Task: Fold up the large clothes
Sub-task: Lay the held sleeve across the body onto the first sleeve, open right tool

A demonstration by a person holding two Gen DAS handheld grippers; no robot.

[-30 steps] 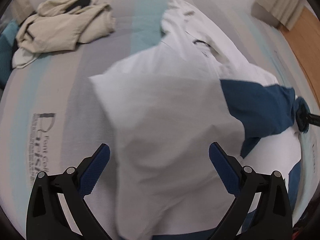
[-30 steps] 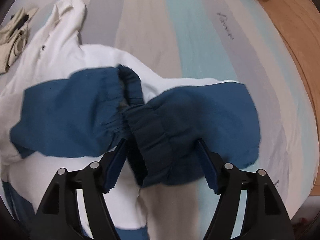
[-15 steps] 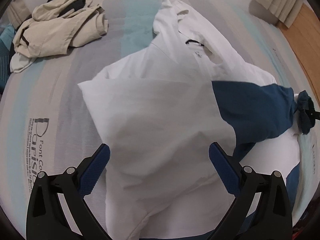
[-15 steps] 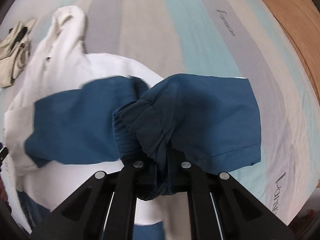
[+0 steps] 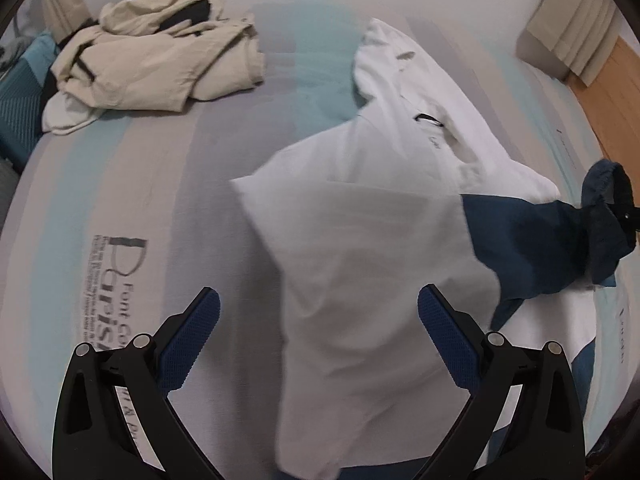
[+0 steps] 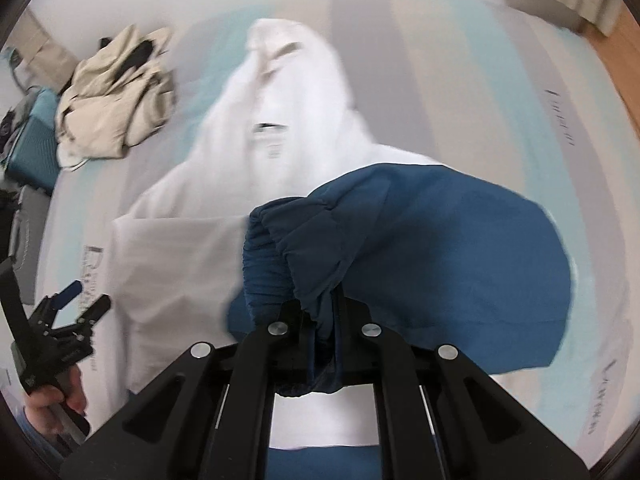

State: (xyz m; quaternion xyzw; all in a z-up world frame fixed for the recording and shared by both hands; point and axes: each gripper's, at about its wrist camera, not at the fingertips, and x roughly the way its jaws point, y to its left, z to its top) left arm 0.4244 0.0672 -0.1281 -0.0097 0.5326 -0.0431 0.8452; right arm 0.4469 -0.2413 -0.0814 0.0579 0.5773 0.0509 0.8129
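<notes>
- right wrist view: the right gripper (image 6: pixel 320 312) was clamped tight on the elastic cuff (image 6: pixel 280 248) of the blue sleeve (image 6: pixel 420 240), with the cuff fabric bunched between its jaws.
- the white and blue jacket (image 6: pixel 280 120) lay spread on the striped mattress (image 6: pixel 460 80), its hood end farthest from the camera; this view was motion-blurred.
- the left gripper (image 6: pixel 80 300) appeared at the left edge, held by a hand (image 6: pixel 52 400), beside the jacket's white panel.
- left wrist view: the left gripper (image 5: pixel 318 312) stood wide open above the white panel (image 5: pixel 360 280), its blue pads (image 5: pixel 192 340) pressing on nothing.
- the blue sleeve (image 5: pixel 540 240) stretched to the right, its cuff (image 5: pixel 608 208) lifted at the frame edge.
- a crumpled beige garment (image 5: pixel 160 64) lay well apart at the mattress's far left.
</notes>
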